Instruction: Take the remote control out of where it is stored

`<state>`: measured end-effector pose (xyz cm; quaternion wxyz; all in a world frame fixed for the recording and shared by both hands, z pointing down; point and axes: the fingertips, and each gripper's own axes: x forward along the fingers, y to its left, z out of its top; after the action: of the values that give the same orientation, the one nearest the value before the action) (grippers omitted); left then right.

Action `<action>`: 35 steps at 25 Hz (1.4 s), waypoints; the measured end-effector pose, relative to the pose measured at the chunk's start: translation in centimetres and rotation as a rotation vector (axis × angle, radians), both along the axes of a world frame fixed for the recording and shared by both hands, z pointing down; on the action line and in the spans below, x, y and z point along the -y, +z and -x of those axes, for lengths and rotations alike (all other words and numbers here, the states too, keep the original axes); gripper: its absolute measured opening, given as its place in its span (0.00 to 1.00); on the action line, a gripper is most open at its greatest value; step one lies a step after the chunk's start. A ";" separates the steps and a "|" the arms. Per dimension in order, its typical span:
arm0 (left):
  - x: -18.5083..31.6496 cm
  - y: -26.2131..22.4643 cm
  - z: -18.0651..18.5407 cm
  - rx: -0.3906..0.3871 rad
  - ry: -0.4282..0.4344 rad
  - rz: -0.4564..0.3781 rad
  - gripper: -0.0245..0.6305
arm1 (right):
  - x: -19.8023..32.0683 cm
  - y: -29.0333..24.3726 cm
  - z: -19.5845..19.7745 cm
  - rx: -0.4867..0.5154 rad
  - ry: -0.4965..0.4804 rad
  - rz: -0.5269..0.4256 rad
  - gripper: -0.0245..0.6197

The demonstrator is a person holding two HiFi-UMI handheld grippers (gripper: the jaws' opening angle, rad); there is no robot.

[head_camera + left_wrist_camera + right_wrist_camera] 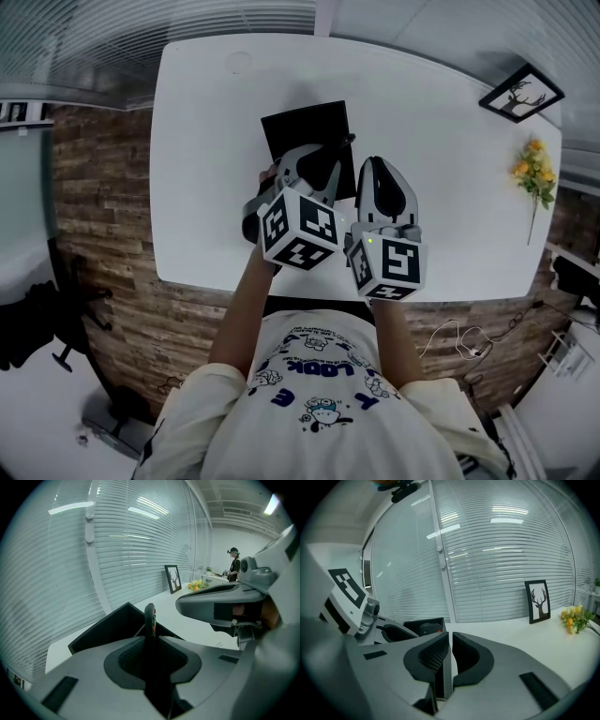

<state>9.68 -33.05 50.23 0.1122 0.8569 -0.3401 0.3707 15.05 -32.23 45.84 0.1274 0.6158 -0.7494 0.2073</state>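
Black pads of the left gripper (151,641) are clenched on the remote control (150,616). The jaws stand at a narrow gap, filled by the remote held edge-on. Its far end, with coloured buttons, sticks out past the tips. The remote is at the near wall of the black box (110,627), above the box's open side. Cannot tell whether it is clear of the box or partly inside. In the right gripper view a dark body with a red button shows in the box opening, with the left jaws reaching to it.

Right gripper (450,644): jaws drawn together, only a thin slit between the pads, holding no object. It hangs just right of the box, close beside the left gripper and above the white bench (450,225). It touches neither box nor remote. Its body crowds the space on the box's right side.

Around the box:
- Framed deer picture (537,601): upright, well to the right of the box, toward the bench's far edge by the blinds (501,564).
- Yellow flowers (574,618): lying on the bench, also well right of the box, nearer the person's side than the frame.
- A person (233,565): standing far beyond the box, past the bench's right end, seen small in the left gripper view.
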 end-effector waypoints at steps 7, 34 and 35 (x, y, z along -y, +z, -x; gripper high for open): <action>0.2 0.8 -0.6 0.100 0.021 0.010 0.15 | -0.1 0.1 -0.2 0.004 0.001 0.000 0.11; -1.1 -5.2 3.3 -0.089 -0.097 -0.064 0.14 | -0.9 -3.2 2.7 0.010 -0.048 -0.063 0.11; -1.2 -5.7 3.7 -0.098 -0.108 -0.072 0.14 | -1.0 -3.4 3.1 0.009 -0.052 -0.067 0.11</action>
<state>6.03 -31.83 44.53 0.1176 0.8580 -0.3931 0.3091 12.00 -31.26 42.42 0.1085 0.5991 -0.7722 0.1816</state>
